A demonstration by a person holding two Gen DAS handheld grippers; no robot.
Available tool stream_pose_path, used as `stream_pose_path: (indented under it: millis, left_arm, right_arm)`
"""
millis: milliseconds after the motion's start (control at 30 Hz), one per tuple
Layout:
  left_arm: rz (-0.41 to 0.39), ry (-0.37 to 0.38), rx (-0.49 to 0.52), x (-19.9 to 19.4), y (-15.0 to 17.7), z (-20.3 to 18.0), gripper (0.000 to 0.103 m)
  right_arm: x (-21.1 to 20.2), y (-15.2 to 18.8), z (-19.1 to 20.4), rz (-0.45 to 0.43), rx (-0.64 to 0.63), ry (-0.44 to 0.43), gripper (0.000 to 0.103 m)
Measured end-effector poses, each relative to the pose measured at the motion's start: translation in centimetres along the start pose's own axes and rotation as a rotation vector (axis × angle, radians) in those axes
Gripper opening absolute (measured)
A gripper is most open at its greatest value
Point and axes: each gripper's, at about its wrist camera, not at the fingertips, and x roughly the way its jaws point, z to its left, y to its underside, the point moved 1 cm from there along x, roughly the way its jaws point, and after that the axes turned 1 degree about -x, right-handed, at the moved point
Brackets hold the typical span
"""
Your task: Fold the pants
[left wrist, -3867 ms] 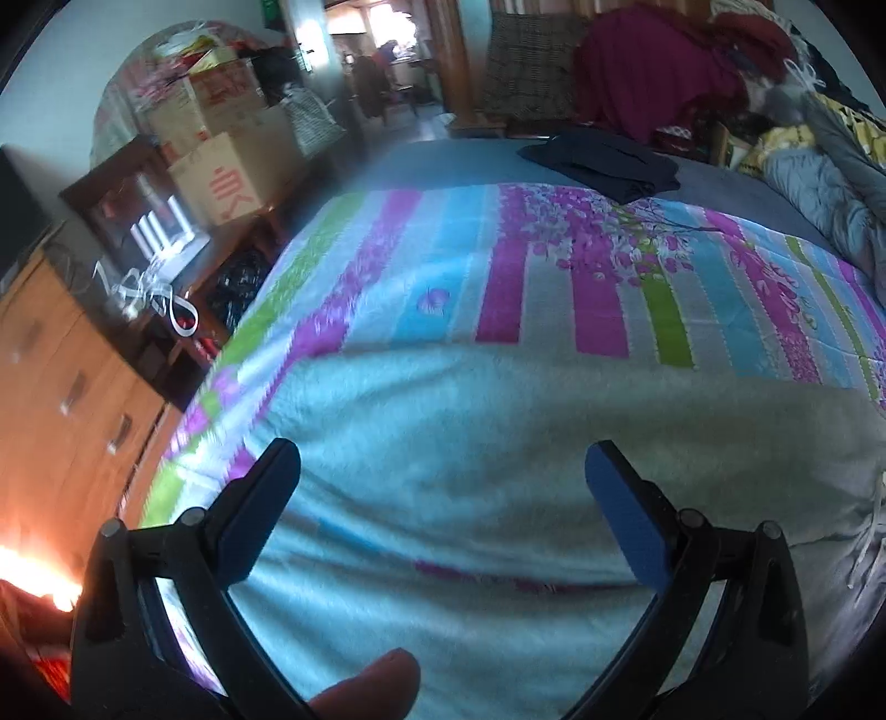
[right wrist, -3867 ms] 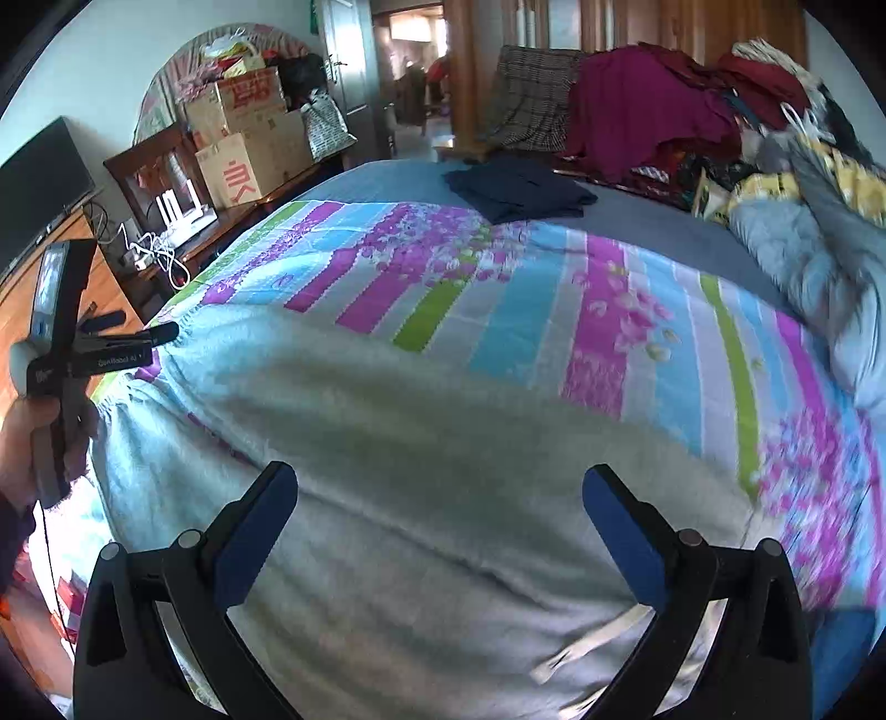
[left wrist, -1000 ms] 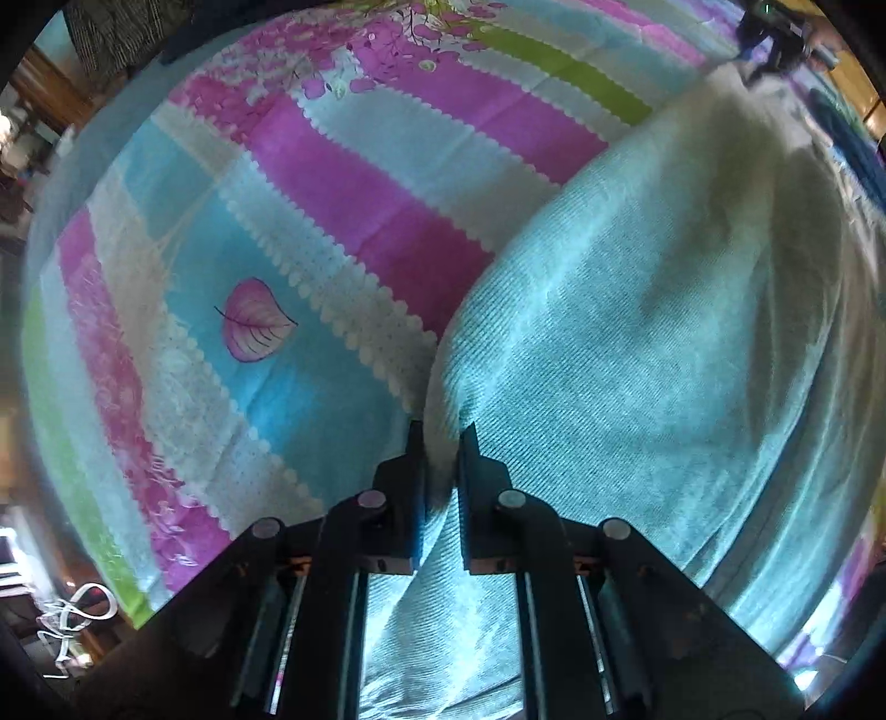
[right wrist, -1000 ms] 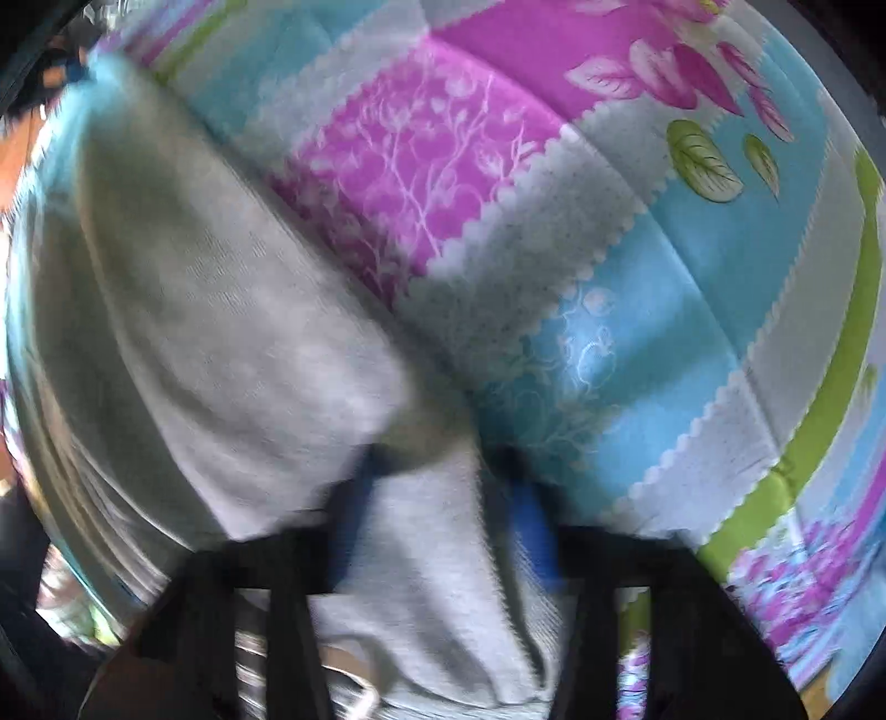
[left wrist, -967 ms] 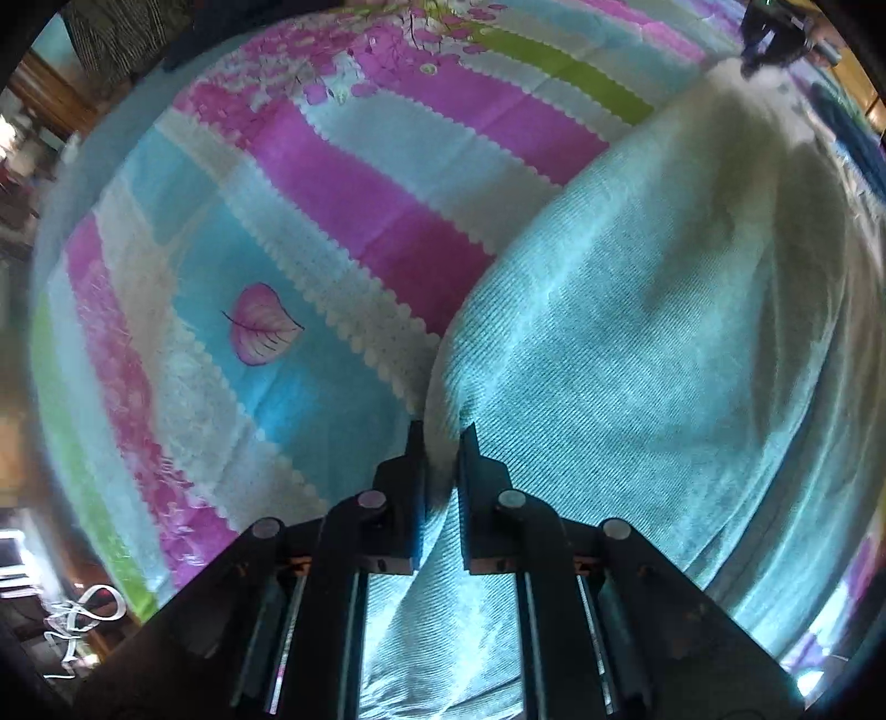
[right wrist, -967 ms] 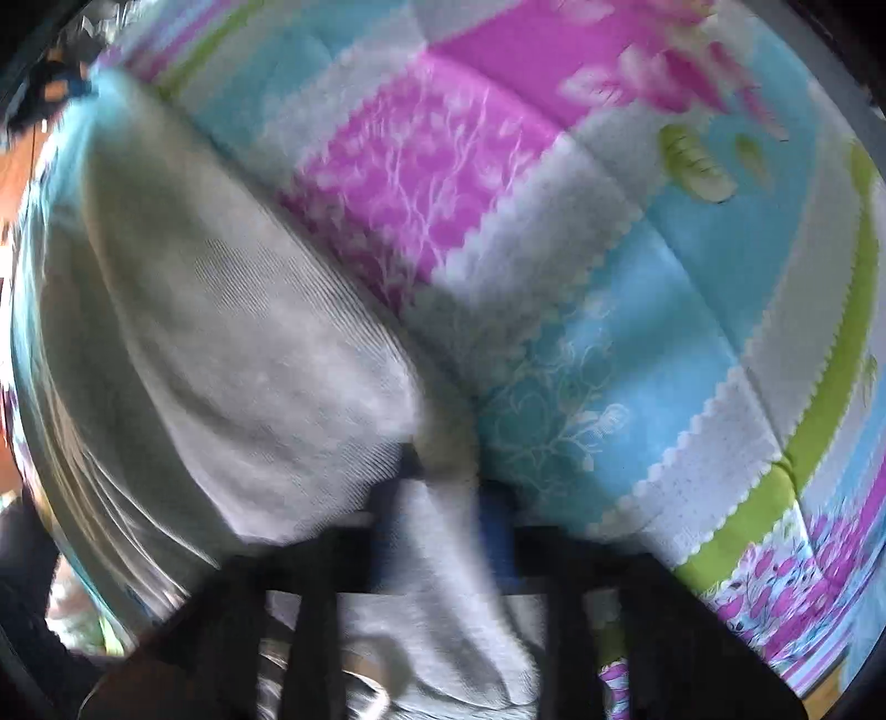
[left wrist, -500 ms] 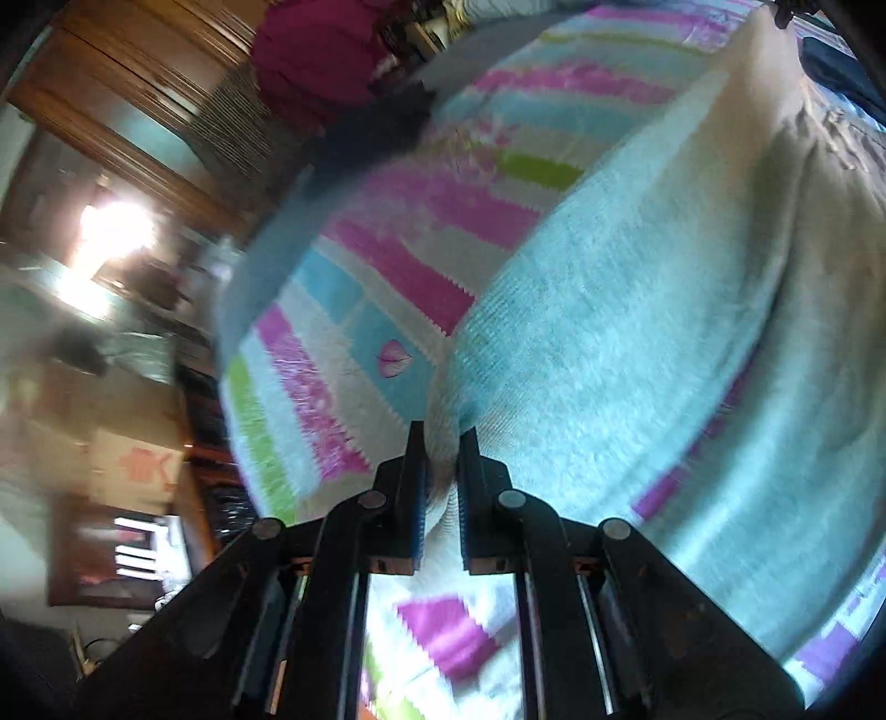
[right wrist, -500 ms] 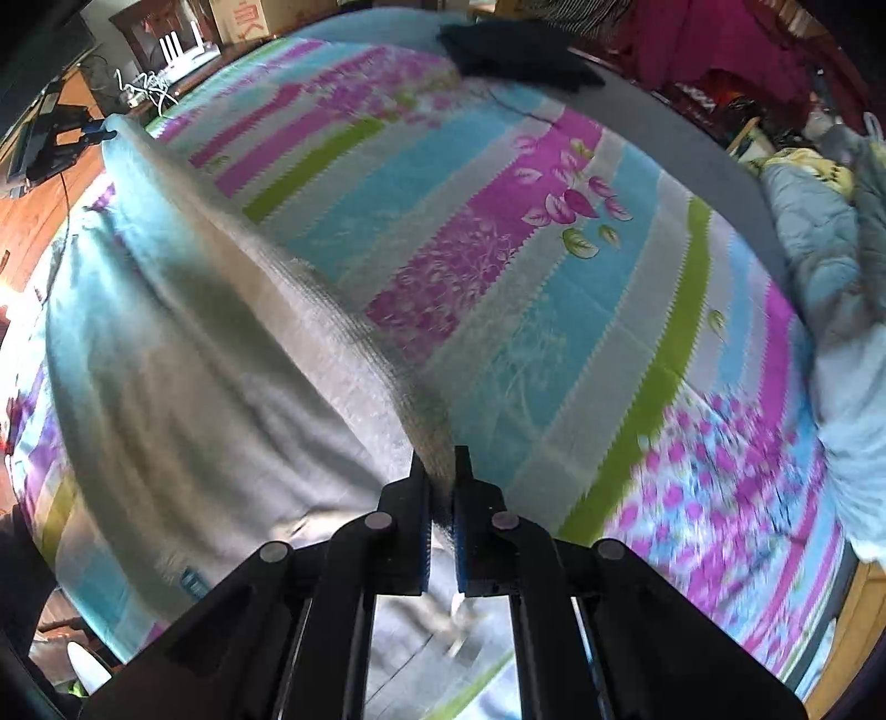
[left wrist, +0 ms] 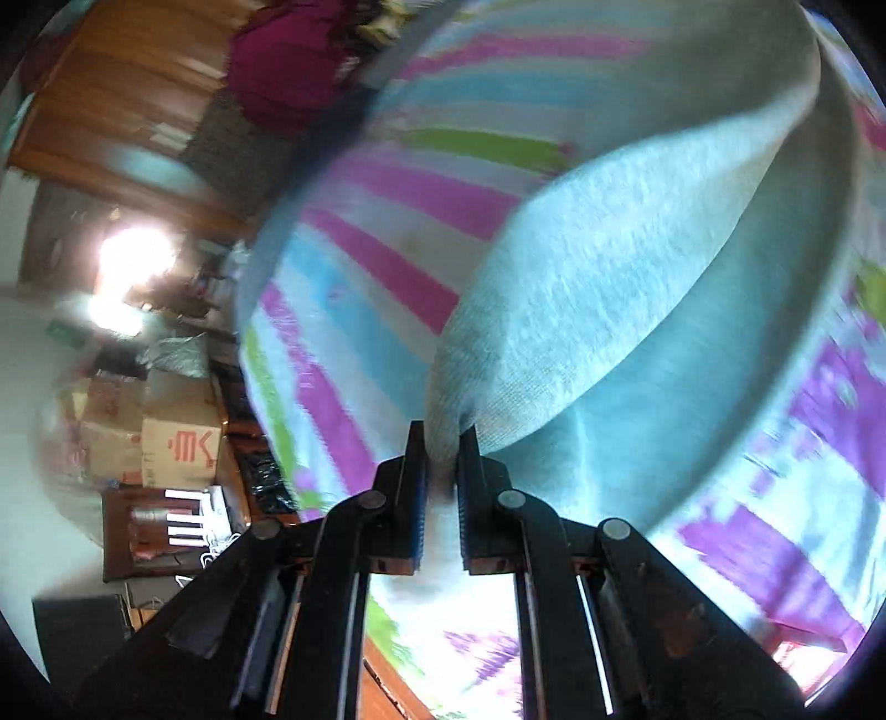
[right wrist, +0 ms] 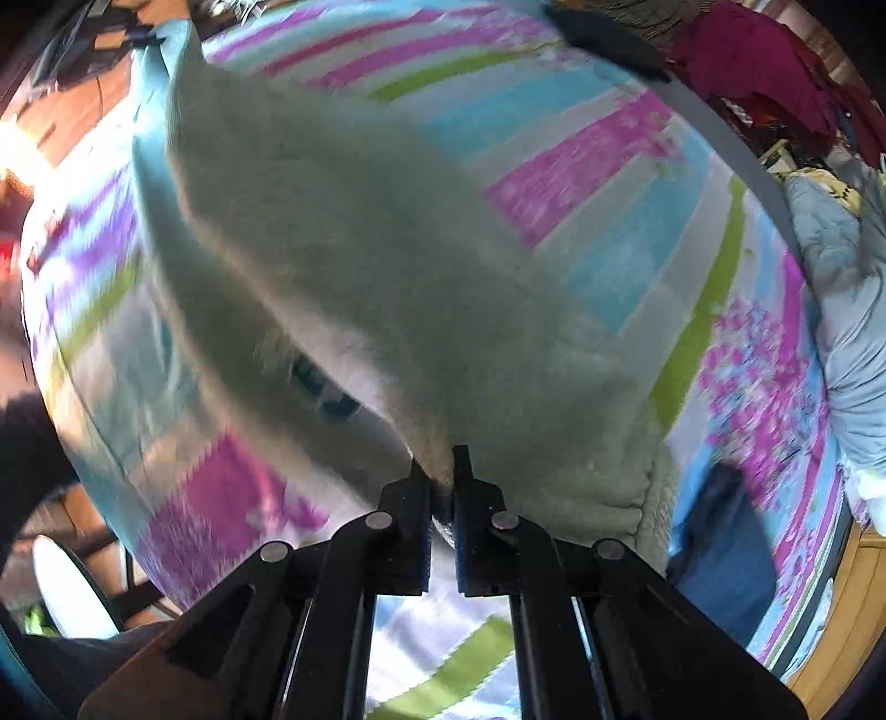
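Bed (right wrist: pixel 603 183) under a quilted cover striped in pink, blue, green and grey, with floral print toward the right side. Around it a cluttered bedroom: wooden cabinets (left wrist: pixel 116 105) at the far wall, a heap of maroon clothes (left wrist: pixel 282 66) beside them, cardboard boxes (left wrist: pixel 171 437) stacked at the left, a bright light (left wrist: pixel 133 257) glaring beyond.

Dark folded garment (right wrist: pixel 603 41) lying at the far end of the bed; pale blue duvet (right wrist: pixel 841 288) bunched along the right edge; something dark blue (right wrist: pixel 720 548) at the near right corner, too blurred to identify.

Pants (left wrist: pixel 598 293) lifted off the cover and sagging between the two tools, blocking much of the bed in both views. Soft, fuzzy knit, pale grey-green, doubled into a curved fold with a shaded hollow beneath in the left view; thick seamed edge (right wrist: pixel 637 504) at lower right in the right view.

Left gripper (left wrist: pixel 441 437) closed nearly tight, a bunched corner of the pants pinched between its blue pads (left wrist: pixel 418 498). Right gripper (right wrist: pixel 438 471) likewise clamped down on a small tuft of the same fabric, only a thin gap between its black fingers.
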Motion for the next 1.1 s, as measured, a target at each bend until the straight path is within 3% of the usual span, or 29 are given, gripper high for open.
stream_pose_path:
  millis: [133,200,367,533,767,867,933,1000,1100]
  left_arm:
    - [0.023,0.015,0.023,1.4,0.6,-3.0,0.010]
    - [0.033,0.016,-0.005,1.9,0.9,-2.6,0.010]
    - [0.037,-0.066,-0.009,1.0,1.7,-0.6,0.010]
    - [0.054,-0.126,-0.046,0.2,2.7,1.8,0.010]
    - [0.146,-0.054,0.052,2.5,6.4,-4.6,0.013]
    - [0.187,-0.052,0.043,3.2,8.0,-6.5,0.016]
    - [0.187,-0.085,-0.022,2.7,8.8,-6.3,0.019]
    - [0.166,-0.111,-0.111,1.3,9.4,-5.3,0.024]
    - [0.150,-0.148,-0.320,-1.6,11.0,-2.3,0.036]
  right_arm:
    - [2.0,1.9,2.6,-0.032,0.039,0.025,0.006]
    - [2.5,2.2,3.8,-0.042,0.060,0.042,0.006]
    - [1.8,2.6,4.5,-0.048,0.125,0.058,0.007]
    - [0.5,1.9,4.8,-0.056,0.120,0.030,0.006]
    - [5.6,4.4,6.7,0.059,0.061,-0.033,0.008]
    - [7.2,4.7,7.7,0.101,0.008,-0.043,0.016]
    - [7.0,4.2,7.9,0.113,-0.015,-0.035,0.021]
    - [5.7,3.3,7.8,0.120,-0.013,-0.024,0.039]
    - [2.1,0.9,9.1,0.088,-0.045,-0.053,0.041]
